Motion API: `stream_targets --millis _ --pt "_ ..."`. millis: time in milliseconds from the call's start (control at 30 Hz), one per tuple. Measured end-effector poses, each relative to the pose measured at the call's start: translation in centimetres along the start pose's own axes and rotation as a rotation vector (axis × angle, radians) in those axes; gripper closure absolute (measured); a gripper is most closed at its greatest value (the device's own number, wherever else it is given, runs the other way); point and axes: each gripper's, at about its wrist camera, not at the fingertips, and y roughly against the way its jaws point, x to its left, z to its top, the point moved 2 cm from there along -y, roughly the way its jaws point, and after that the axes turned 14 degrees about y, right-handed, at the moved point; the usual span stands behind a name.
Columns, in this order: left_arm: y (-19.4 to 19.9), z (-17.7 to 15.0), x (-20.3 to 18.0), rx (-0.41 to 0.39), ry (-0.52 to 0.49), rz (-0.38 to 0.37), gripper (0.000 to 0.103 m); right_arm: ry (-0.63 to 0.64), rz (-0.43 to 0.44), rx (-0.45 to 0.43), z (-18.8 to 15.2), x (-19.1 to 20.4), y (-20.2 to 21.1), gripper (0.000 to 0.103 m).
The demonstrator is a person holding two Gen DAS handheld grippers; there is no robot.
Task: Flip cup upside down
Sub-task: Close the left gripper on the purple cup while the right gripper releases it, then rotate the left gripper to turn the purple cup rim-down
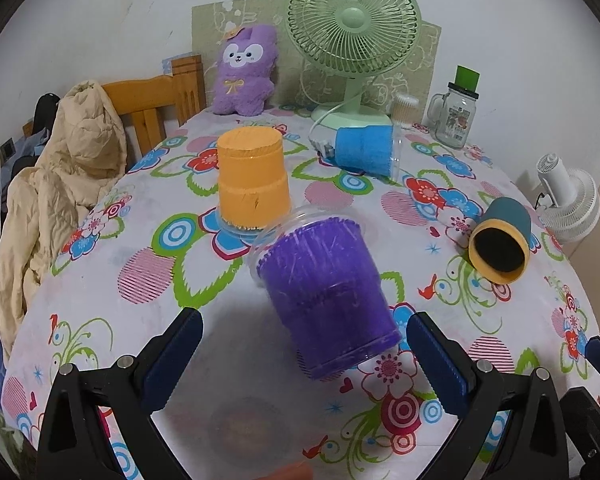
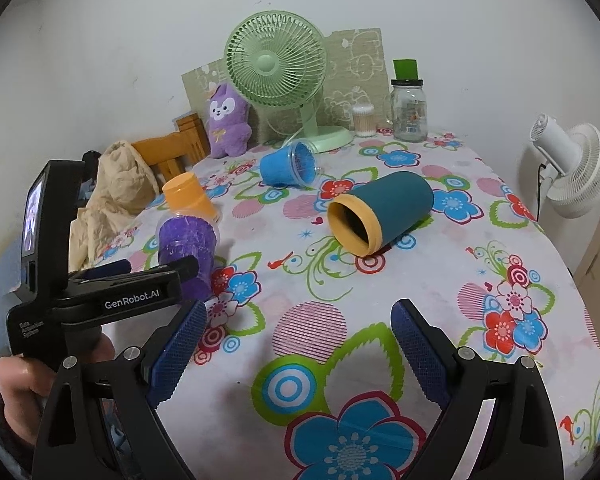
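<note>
A purple cup [image 1: 326, 296] is tilted on the flowered tablecloth, rim pointing away, just ahead of my open left gripper [image 1: 304, 334]; the jaws stand apart on either side of its base without touching it. It also shows in the right wrist view [image 2: 188, 244], partly behind the left gripper body. An orange cup [image 1: 252, 182] stands upside down behind it. A blue cup [image 1: 364, 150] and a teal cup with a yellow rim [image 2: 380, 212] lie on their sides. My right gripper [image 2: 298, 334] is open and empty over the cloth.
A green desk fan [image 1: 352, 36], a purple plush toy [image 1: 246, 72], a glass jar [image 1: 456, 116] and a cotton swab box [image 2: 363, 120] stand at the table's far edge. A wooden chair with a beige jacket [image 1: 60, 168] is left. A white fan [image 2: 572, 168] stands right.
</note>
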Motion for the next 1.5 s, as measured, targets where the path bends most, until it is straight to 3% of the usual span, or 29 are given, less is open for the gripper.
stream_targets --millis 833,933,1000,1067,1167,1500 --pt "-2.3 -0.5 -1.0 0.046 -0.010 0.004 0.001 -0.020 0.017 0.007 -0.3 -0.2 -0.1 0.008" --pt "-2.8 -0.6 -1.0 0.053 -0.007 0.011 0.008 -0.018 0.018 0.011 -0.3 -0.1 -0.2 0.008" --pt "-2.7 -0.6 -0.8 0.033 0.006 0.028 0.018 -0.021 0.021 0.011 -0.2 -0.2 -0.2 0.008" --pt "-2.8 -0.6 -0.5 0.034 0.030 0.029 0.034 -0.024 0.023 0.012 -0.3 -0.3 -0.3 0.008" --pt "-3.2 -0.4 -0.1 0.052 0.052 0.024 0.046 -0.029 0.022 0.017 -0.4 -0.4 -0.4 0.008" --pt "-2.6 -0.3 0.0 0.044 0.021 0.030 0.047 -0.037 0.032 0.027 -0.5 -0.5 -1.0 0.008"
